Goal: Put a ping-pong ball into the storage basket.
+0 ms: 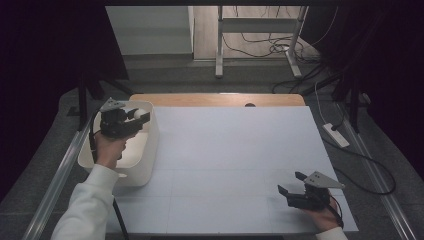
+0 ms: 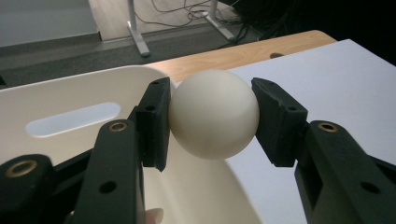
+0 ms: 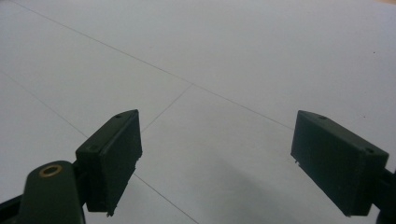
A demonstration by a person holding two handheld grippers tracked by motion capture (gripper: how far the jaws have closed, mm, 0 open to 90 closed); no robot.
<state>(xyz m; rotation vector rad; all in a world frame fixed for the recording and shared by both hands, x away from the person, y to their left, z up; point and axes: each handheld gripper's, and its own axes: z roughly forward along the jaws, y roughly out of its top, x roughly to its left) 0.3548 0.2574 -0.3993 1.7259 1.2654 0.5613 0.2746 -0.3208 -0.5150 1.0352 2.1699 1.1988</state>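
While your left gripper (image 2: 212,121) hangs over the white bin (image 1: 150,145), its two black jaws clamp a cream ball (image 2: 214,114) between them, one pad pressed on each flank of the ball. Seen along the left gripper view, the ball sits at the very tips of the jaws, centred in the gap, with its top and underside bare and its bulk standing forward of the pads. Behind and below it curves the bin's rim, whose far wall carries a slotted handle opening (image 2: 72,119). From the high view, the ball (image 1: 139,113) shows as a pale spot at the front of your left gripper (image 1: 142,116), above the far right part of the bin, which stands at the left edge of the white table sheet (image 1: 225,150). Your right gripper (image 1: 291,182) rests low near the sheet's near right corner, well apart from the bin. Its jaws stand wide, with bare sheet (image 3: 210,70) between the pads (image 3: 112,156).
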